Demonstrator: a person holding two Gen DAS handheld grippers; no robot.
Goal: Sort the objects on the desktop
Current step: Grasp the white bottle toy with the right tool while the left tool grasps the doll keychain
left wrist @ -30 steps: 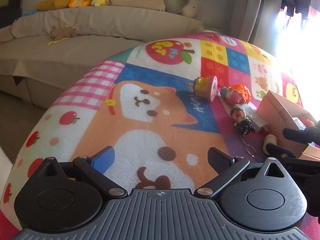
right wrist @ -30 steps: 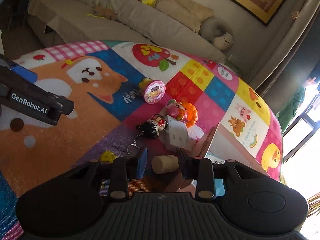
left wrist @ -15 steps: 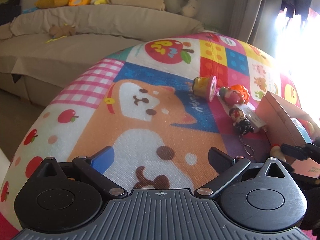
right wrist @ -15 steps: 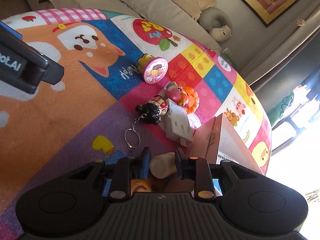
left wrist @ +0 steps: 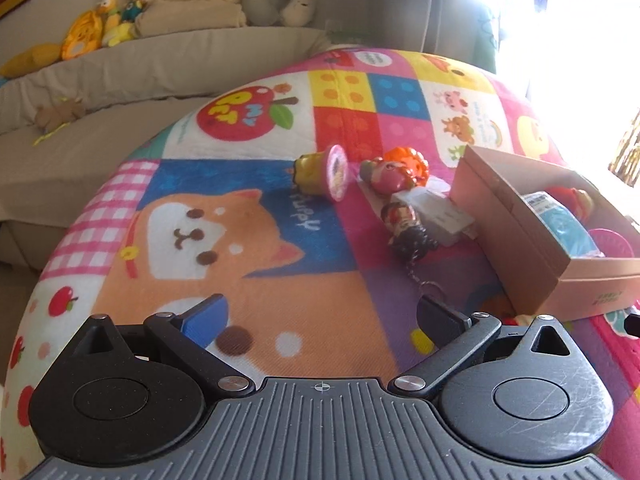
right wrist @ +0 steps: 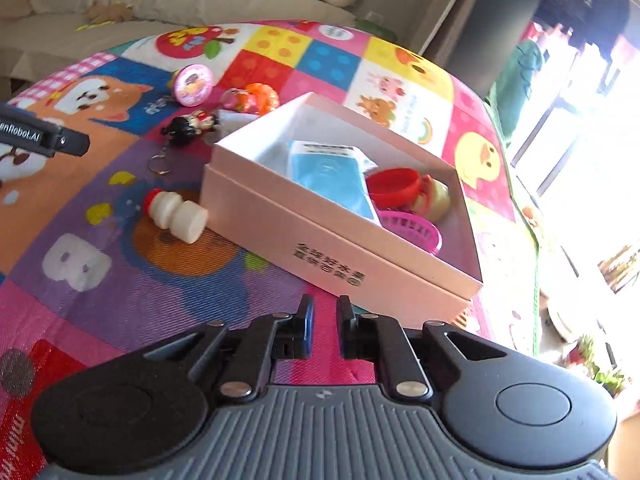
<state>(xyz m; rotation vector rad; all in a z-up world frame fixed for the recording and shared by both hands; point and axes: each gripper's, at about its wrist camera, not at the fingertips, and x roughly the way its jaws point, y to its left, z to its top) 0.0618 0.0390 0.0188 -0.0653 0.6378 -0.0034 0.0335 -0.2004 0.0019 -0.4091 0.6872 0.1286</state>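
Note:
A small white bottle with a red cap [right wrist: 176, 214] lies on its side on the colourful mat, just left of the open pink box [right wrist: 320, 232]. My right gripper [right wrist: 322, 320] hovers in front of the box, its jaws a narrow gap apart with nothing between them. The box holds a blue pack [right wrist: 332, 176], a red cup [right wrist: 394, 184] and a pink basket [right wrist: 412, 232]. My left gripper [left wrist: 320, 316] is wide open and empty over the dog picture, left of the box [left wrist: 520, 240]. Its finger [right wrist: 44, 140] shows at the left edge of the right wrist view.
Loose on the mat beyond the box lie a keychain figure [left wrist: 408, 228], a white block [left wrist: 436, 212], an orange-haired doll [left wrist: 396, 168] and a yellow toy with a pink lid [left wrist: 324, 172]. A beige sofa [left wrist: 160, 72] with plush toys stands behind; a bright window is to the right.
The bottle was between my right gripper's fingers; now it lies free on the mat and the gripper has swung right, in front of the box. The left gripper shifted and rolled, staying open.

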